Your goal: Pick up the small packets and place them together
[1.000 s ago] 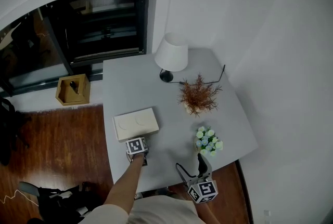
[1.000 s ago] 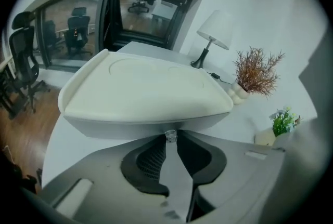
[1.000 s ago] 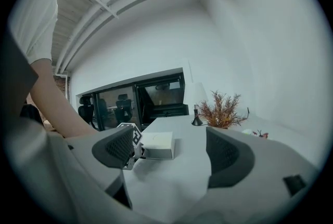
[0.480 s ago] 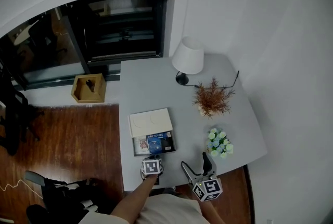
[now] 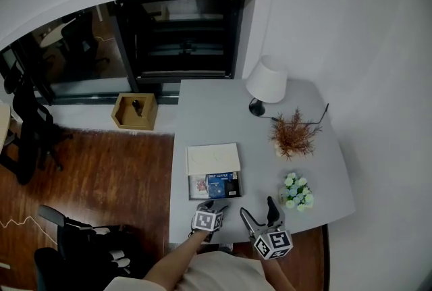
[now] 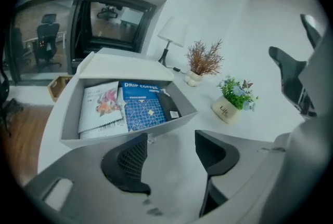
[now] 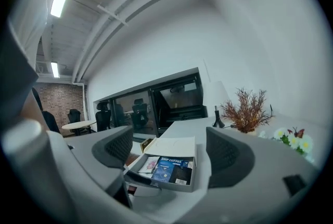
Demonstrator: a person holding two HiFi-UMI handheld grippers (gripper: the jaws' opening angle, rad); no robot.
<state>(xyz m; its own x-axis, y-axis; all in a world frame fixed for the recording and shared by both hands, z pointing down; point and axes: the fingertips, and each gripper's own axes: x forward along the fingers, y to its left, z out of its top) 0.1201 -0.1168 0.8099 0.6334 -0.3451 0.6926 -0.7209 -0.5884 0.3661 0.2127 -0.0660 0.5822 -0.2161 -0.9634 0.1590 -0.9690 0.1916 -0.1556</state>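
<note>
Lying in the drawer box (image 6: 130, 133): white floral packet (image 6: 100, 108), blue drip-coffee packet (image 6: 143, 107), black packet (image 6: 169, 105); left gripper (image 6: 171, 147) has just been opening, empty; right gripper (image 7: 169, 147) wide, empty.

Office: swivel chairs (image 7: 103, 115) and a round table (image 7: 77, 125) behind glass (image 7: 179, 94).

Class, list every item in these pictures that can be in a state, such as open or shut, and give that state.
drawer: slid open, packets lying inside
left hand-held gripper: open, jaws have just been opening, nothing between them
right hand-held gripper: open, nothing between its jaws
lamp: upright; lit or not cannot be told
</note>
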